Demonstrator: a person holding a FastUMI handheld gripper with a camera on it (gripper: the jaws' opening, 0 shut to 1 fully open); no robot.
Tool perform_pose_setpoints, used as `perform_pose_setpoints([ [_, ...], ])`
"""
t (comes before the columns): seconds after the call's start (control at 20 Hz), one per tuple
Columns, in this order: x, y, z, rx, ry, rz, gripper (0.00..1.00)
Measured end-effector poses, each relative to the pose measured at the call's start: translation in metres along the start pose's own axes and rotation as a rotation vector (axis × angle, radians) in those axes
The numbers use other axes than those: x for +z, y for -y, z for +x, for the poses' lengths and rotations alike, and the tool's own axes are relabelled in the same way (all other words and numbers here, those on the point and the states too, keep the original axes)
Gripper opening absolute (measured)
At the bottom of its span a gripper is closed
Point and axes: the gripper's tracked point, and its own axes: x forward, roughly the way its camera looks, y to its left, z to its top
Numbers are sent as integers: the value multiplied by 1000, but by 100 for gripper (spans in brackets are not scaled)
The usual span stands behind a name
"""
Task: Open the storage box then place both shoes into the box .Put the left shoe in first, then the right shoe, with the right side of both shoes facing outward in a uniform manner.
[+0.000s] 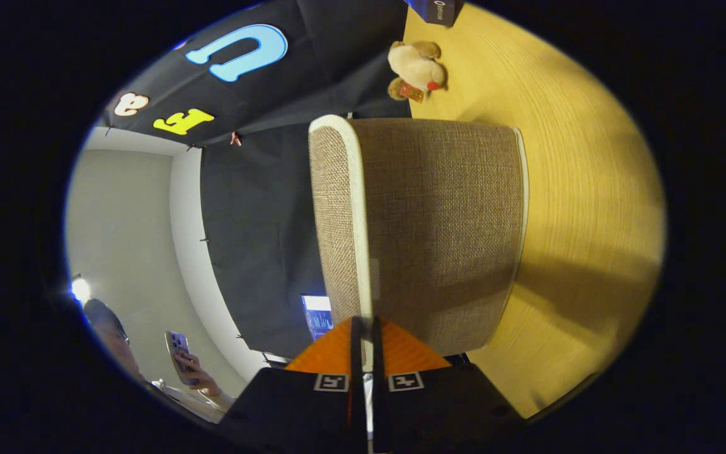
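Note:
The storage box (445, 227) is a grey-brown woven fabric box with white trim, standing on the yellow wooden table (590, 208). The view is rolled on its side, so the table lies to the right and the box's top face (333, 214) to the left. My gripper (367, 328) is shut on the white trim (359, 208) along the box's top front edge, and the strip runs straight in between the two fingers. The box looks closed. Its inside is hidden.
A beige plush toy (416, 66) lies on the table beyond the box, with a dark blue carton (435, 9) farther off. Behind the box hang the black booth cloth and a lit screen (317, 314). A person's hand holds a phone (180, 350) off to the side.

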Motion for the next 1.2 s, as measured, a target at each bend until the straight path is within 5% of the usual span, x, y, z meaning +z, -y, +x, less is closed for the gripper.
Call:
perform_pose_setpoints([
  [0.5, 11, -103, 32, 35, 153, -174, 5],
  [1.2, 21, -193, 183, -75, 148, -420, 5],
])
